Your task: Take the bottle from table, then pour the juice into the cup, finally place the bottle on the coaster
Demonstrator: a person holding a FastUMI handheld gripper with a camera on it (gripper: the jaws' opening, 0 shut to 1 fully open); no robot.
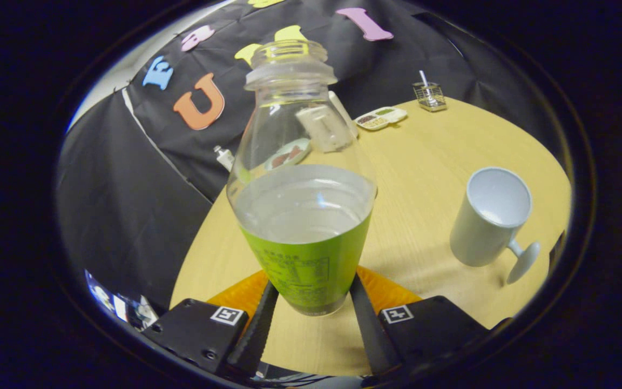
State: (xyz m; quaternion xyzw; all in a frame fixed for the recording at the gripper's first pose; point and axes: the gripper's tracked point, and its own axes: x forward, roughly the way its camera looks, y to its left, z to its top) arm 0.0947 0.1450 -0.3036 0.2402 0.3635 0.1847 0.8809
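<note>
The gripper (309, 313) fingers are clamped low on the uncapped bottle (303, 178), held upright to retain liquid, with the cup (488, 219) well right of it.

The gripper (311, 319) has boxy black screw-fastened blocks with square coded tags and ridged fingers (254, 329).

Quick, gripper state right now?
Gripper: shut on the bottle, both fingers pressing its lower labelled part.
</note>
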